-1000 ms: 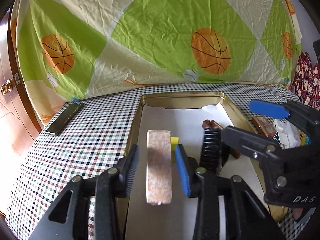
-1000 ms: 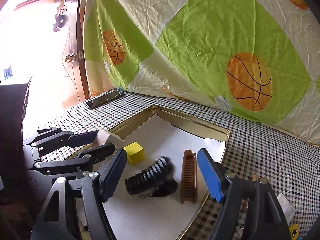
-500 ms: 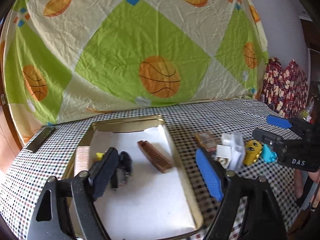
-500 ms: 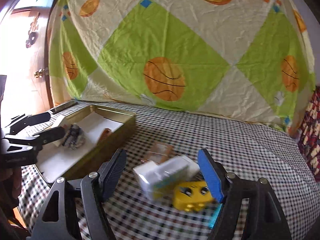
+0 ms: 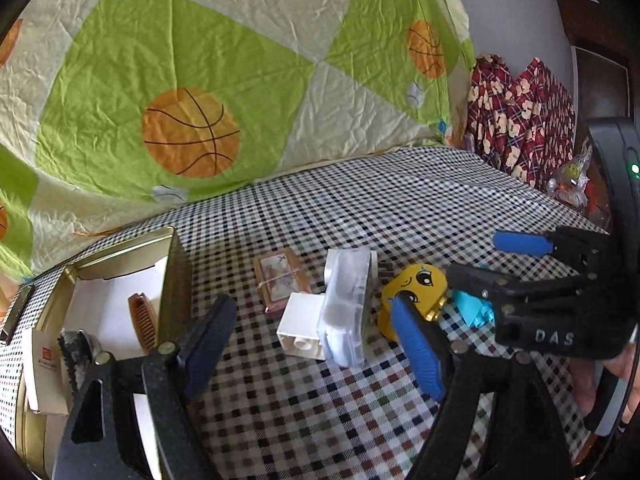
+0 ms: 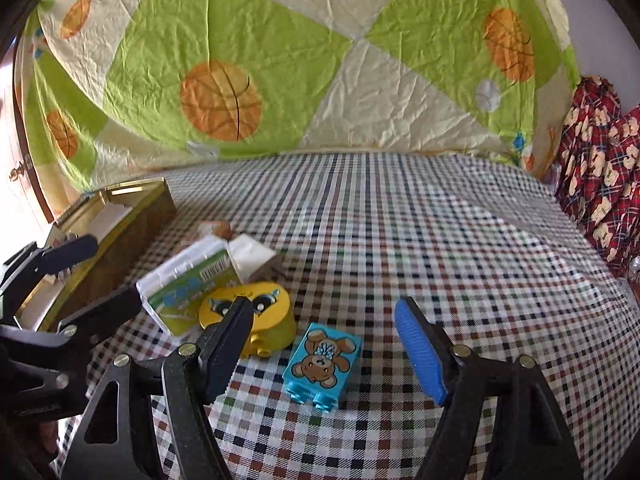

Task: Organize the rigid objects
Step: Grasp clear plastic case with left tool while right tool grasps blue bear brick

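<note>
Right wrist view: the right gripper (image 6: 324, 344) has its jaws apart and just narrowing around the blue bear block (image 6: 322, 364), not pressing it, on the checked counter (image 6: 440, 240). Left gripper (image 5: 308, 344) jaws stand apart, empty, over the white block (image 5: 300, 326) and clear case (image 5: 346, 304); the gold tin (image 5: 174, 276) sits left.

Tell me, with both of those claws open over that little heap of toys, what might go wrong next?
The right gripper frames the blue bear block, but the yellow face toy sits right against one finger, so closing could shove it or catch both. The left gripper, whose jaws have just been opening with nothing held, hangs over the white block and clear plastic case, which touch; lifting one may drag the other. Both grippers work close together and might collide.
</note>
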